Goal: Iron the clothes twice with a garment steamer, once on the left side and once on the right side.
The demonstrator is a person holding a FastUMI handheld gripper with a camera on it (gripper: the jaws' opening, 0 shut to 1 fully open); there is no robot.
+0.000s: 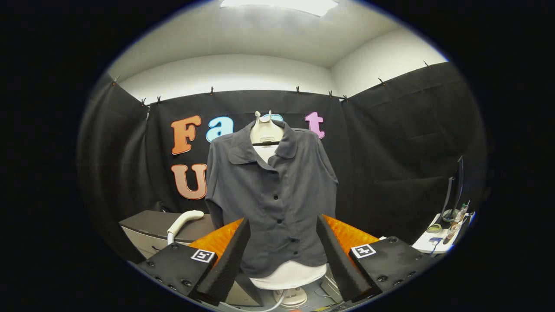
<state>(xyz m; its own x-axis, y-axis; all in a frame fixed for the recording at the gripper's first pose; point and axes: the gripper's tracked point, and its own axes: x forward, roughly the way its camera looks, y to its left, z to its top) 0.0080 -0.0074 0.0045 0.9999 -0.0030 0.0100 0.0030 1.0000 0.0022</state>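
Steamer head (185,219) lying on dark box (149,226) left of fingers, hose (170,237) dropping off box's front edge. Not touching gripper. Sitting just beside shirt's left sleeve, slightly lower than sleeve hem.

Gripper (282,225) pointing straight at shirt, fingers (236,247) spread wide apart, gripping nothing. Tag squares showing on both finger bases.

Shirt (273,195) hanging on pale mannequin torso (265,130) beyond fingers, centred in gap between them. Grey, collar open, button row running down front, buttoned. Hem draping over white base of torso (288,275), round stand foot (291,298) sitting below that, cable (260,308) curving past foot on floor.

Black cloth wall (390,151) standing behind shirt, clipped along top edge.

Monitor (455,186) standing edge-on, well right of fingers, on white table (427,245). Small items cluttering table near monitor base, too small for identifying.

Ceiling light (282,5) glowing overhead.
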